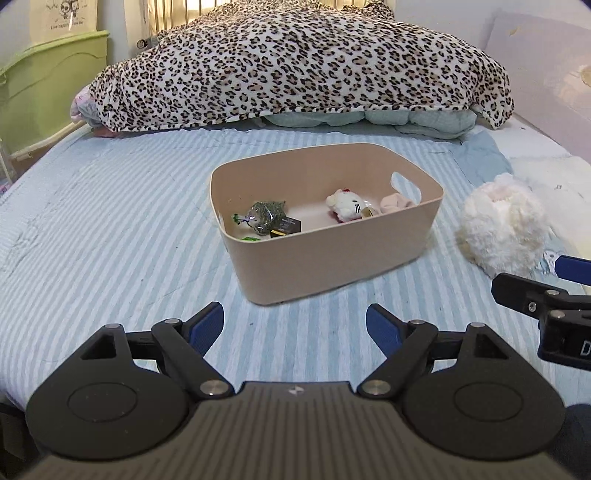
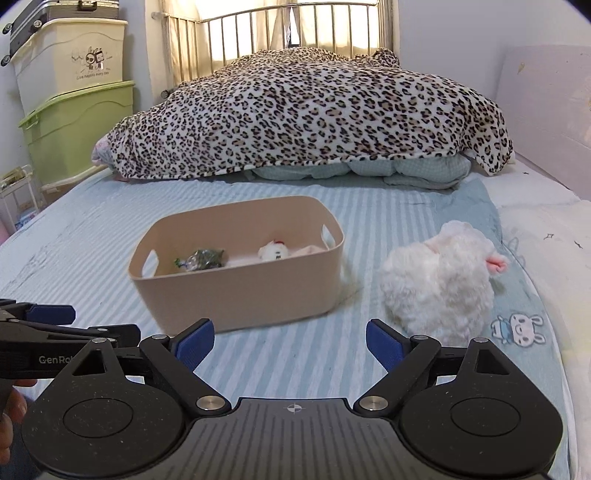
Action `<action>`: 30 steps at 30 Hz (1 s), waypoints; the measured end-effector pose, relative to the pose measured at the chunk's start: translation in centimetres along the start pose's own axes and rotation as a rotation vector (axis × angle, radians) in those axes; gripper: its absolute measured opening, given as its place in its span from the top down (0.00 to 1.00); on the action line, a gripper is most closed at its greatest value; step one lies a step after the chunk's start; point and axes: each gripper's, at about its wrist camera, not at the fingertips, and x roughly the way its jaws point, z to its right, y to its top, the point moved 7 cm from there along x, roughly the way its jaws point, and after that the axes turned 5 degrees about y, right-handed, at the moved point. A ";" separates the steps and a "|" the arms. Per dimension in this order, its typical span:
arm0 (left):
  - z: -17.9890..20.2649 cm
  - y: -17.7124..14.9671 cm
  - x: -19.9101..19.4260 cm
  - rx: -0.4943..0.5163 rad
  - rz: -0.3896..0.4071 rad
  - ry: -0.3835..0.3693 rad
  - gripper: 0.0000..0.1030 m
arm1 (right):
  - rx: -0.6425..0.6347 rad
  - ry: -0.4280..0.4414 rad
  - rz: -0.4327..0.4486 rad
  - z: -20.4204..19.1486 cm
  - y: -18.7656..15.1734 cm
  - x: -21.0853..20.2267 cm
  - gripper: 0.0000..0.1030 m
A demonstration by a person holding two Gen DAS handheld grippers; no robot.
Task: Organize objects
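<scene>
A beige plastic bin (image 1: 332,266) (image 2: 240,291) stands on the striped bed. In it lie a small white cat plush (image 1: 347,205) (image 2: 273,251), a clear wrapped packet of dark green bits (image 1: 264,218) (image 2: 203,258), a small black box (image 1: 286,227) and a pink soft item (image 1: 397,201). A fluffy white plush (image 1: 498,225) (image 2: 439,280) lies on the bed to the right of the bin. My left gripper (image 1: 294,328) is open and empty, short of the bin. My right gripper (image 2: 290,345) is open and empty, near the bin and the fluffy plush.
A leopard-print blanket (image 1: 295,62) (image 2: 306,110) is heaped over bedding at the far end. Green and cream storage boxes (image 2: 77,110) stand left of the bed. A wall panel (image 2: 546,110) runs along the right. A metal headboard (image 2: 280,29) is behind.
</scene>
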 end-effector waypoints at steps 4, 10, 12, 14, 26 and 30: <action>0.0 -0.9 -1.5 0.002 0.007 -0.010 0.18 | 0.007 0.013 0.002 -0.5 -0.9 -1.4 0.12; -0.1 -2.0 -3.6 0.016 0.018 -0.017 0.18 | -0.001 0.016 0.002 -1.1 -2.0 -3.2 0.12; 0.0 -2.5 -4.3 0.019 0.018 -0.027 0.18 | -0.004 0.015 0.003 -1.3 -2.3 -3.8 0.12; -0.1 -2.9 -5.0 0.018 0.027 -0.026 0.18 | 0.001 0.017 0.003 -1.4 -2.7 -4.3 0.12; -1.0 -6.5 -7.9 0.027 0.032 -0.043 0.18 | -0.002 0.038 0.001 -2.6 -4.6 -6.8 0.12; -1.0 -7.3 -8.4 0.029 0.023 -0.050 0.18 | -0.009 0.044 -0.002 -3.0 -5.4 -7.3 0.12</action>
